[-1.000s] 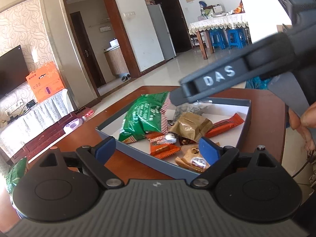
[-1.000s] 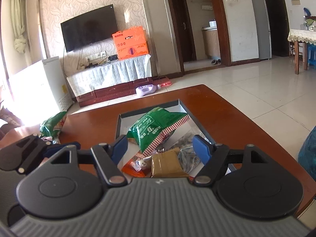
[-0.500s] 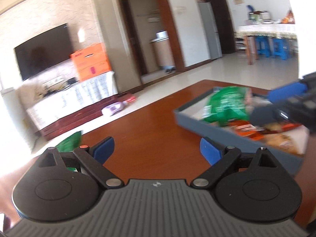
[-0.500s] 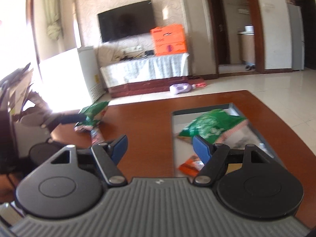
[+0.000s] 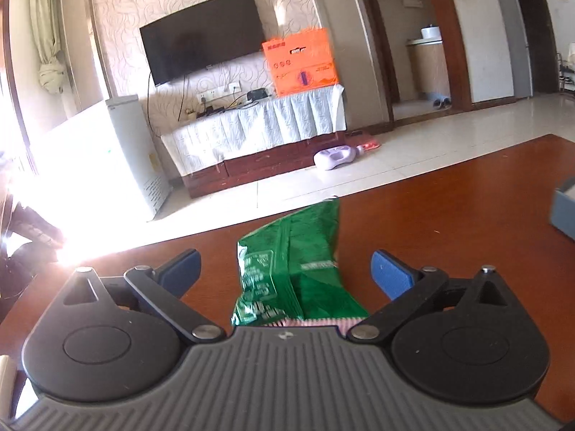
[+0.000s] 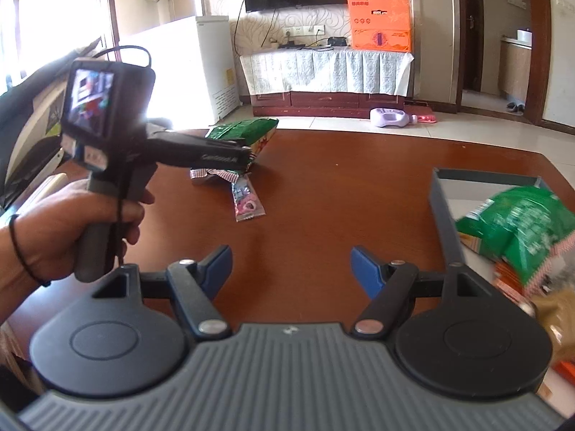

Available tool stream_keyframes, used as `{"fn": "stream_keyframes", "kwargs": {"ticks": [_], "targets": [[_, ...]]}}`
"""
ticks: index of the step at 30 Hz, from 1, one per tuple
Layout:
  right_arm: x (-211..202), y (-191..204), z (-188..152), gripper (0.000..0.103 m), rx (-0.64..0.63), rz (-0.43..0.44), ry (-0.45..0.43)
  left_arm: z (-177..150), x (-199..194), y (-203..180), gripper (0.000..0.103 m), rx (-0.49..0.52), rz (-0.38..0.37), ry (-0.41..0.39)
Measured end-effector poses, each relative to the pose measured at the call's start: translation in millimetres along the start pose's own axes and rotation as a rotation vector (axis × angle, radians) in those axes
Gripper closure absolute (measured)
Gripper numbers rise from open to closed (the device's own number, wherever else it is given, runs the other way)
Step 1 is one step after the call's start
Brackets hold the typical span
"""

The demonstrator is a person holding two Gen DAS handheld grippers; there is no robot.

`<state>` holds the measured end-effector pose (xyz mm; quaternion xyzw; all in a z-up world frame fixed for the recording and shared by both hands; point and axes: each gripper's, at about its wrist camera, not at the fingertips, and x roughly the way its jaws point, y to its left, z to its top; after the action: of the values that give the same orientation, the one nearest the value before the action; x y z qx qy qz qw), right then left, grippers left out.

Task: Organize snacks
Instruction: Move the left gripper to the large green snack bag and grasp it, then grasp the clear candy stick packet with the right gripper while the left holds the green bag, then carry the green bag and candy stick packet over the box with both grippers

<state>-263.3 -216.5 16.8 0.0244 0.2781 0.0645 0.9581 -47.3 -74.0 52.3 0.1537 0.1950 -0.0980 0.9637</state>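
Note:
A green snack bag (image 5: 294, 265) lies on the brown table (image 5: 449, 222), between the open jaws of my left gripper (image 5: 285, 273). In the right wrist view the same bag (image 6: 244, 133) lies at the table's far left under the left gripper (image 6: 248, 156), with a small pink packet (image 6: 246, 199) beside it. The grey tray (image 6: 444, 208) at the right holds a second green bag (image 6: 517, 222) and several small snack packets. My right gripper (image 6: 291, 265) is open and empty above bare table, left of the tray.
A corner of the grey tray (image 5: 564, 212) shows at the right edge of the left wrist view. A hand (image 6: 72, 222) holds the left gripper's handle. Beyond the table's far edge lie tiled floor, a TV cabinet (image 5: 258, 133) and a white freezer (image 5: 107, 158).
Both grippers have swung left, away from the tray. The left one has come down over the green bag at the table's left end. The tray has slid to the right edge of both views.

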Motion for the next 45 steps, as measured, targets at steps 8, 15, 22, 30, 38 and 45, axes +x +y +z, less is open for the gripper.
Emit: {"fn": "stream_keyframes", "kwargs": {"ticks": [8,15,22,30,38,45], "targets": [[79,25,33,0.028,-0.096,0.021,0.075,4,56,23,0.001,-0.062,-0.057,0.104],[126,48,45,0.029,-0.196,0.034,0.116,-2,91,46,0.001,-0.106,-0.066,0.166],[159,61,58,0.022,-0.248,0.047,0.117,-7,105,75,0.009,-0.224,-0.093,0.193],[161,45,71,0.080,-0.187,0.091,0.145,-10,107,94,0.023,-0.239,-0.084,0.192],[109,39,52,0.081,-0.226,0.047,0.200,-26,63,65,0.028,-0.140,-0.082,0.191],[31,28,5,0.081,-0.195,0.010,0.214,-52,-12,11,0.032,-0.067,-0.097,0.205]]}}
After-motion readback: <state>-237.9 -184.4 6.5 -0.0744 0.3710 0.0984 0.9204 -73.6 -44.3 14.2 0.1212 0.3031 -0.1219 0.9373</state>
